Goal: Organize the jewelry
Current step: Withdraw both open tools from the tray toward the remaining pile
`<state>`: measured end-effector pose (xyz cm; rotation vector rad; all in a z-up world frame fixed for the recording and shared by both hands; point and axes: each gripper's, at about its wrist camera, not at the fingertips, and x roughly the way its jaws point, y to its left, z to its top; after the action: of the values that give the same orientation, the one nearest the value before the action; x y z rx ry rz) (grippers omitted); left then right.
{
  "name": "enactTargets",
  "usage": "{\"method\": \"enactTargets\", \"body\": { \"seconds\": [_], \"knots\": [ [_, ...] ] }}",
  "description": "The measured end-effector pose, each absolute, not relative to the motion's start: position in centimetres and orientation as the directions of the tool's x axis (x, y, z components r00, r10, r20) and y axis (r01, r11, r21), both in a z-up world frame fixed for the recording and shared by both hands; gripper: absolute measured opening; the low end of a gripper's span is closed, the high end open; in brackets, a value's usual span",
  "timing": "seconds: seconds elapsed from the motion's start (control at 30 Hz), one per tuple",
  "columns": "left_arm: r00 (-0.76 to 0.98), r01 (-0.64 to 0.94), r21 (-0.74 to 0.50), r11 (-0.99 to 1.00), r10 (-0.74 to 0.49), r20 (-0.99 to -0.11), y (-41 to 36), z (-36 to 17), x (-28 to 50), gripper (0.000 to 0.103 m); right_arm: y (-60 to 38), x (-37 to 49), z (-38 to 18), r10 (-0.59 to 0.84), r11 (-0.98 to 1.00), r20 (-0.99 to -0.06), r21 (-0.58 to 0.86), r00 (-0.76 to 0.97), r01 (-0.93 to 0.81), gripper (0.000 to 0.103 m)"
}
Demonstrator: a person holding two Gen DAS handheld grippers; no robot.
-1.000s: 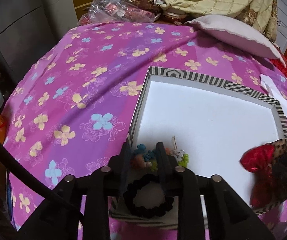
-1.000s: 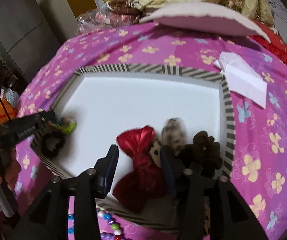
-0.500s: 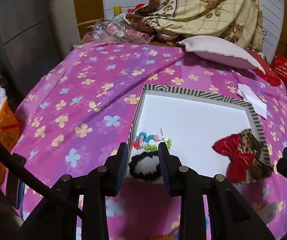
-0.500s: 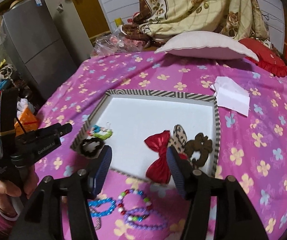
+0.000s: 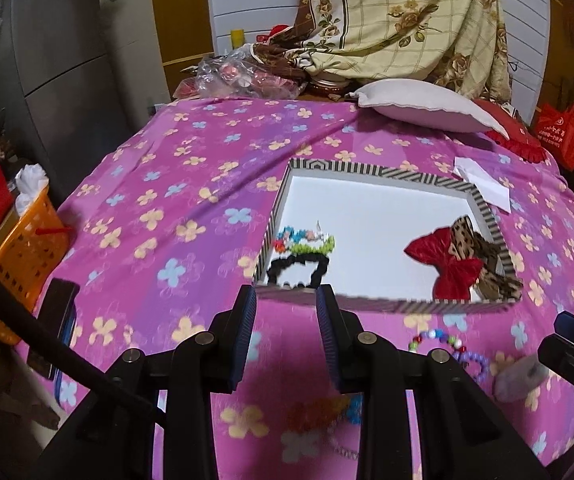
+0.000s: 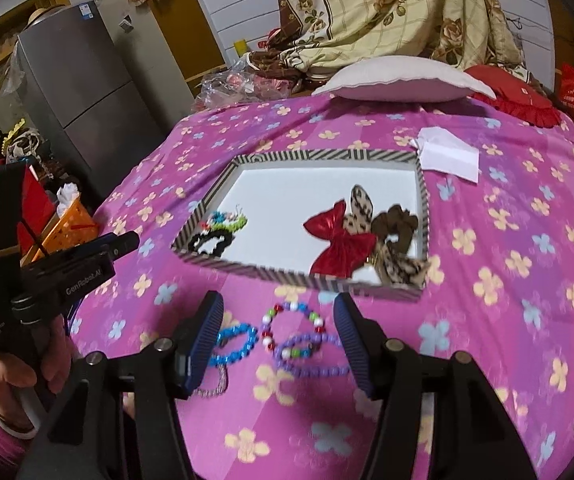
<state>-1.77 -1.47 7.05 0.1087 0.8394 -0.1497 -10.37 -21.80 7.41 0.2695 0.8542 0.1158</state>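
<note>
Warm indoor light falls from above, bright on the white floor of the tray (image 5: 371, 220) ahead of my tongs, while the room off to the left stays dim. Both views bulge like a fishbowl, with black corners and the bed's (image 6: 507, 240) edges curving away. The bead bracelets (image 6: 287, 336) close beneath my right tongs (image 6: 279, 328) are smeared with motion blur, as is the tray's near rim; my tongs' fingers (image 5: 243, 332) look sharp.
</note>
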Motion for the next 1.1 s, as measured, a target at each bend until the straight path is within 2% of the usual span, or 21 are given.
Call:
{"method": "enactTargets", "body": {
  "seconds": [0.57, 1.1],
  "knots": [
    [0.668, 0.176, 0.036, 0.984, -0.092, -0.739, -0.1, 7.0, -6.7, 0.049, -20.6, -13.9, 6.8, 0.190, 0.967, -0.742, 0.256, 0.643, 0.010, 0.064],
    [0.666, 0.178, 0.034, 0.984, -0.094, -0.740, 0.1, 6.9, -7.8, 0.049, -20.2, -14.8, 6.3, 0.191, 0.967, -0.752, 0.255, 0.631, 0.012, 0.065]
  ]
}}
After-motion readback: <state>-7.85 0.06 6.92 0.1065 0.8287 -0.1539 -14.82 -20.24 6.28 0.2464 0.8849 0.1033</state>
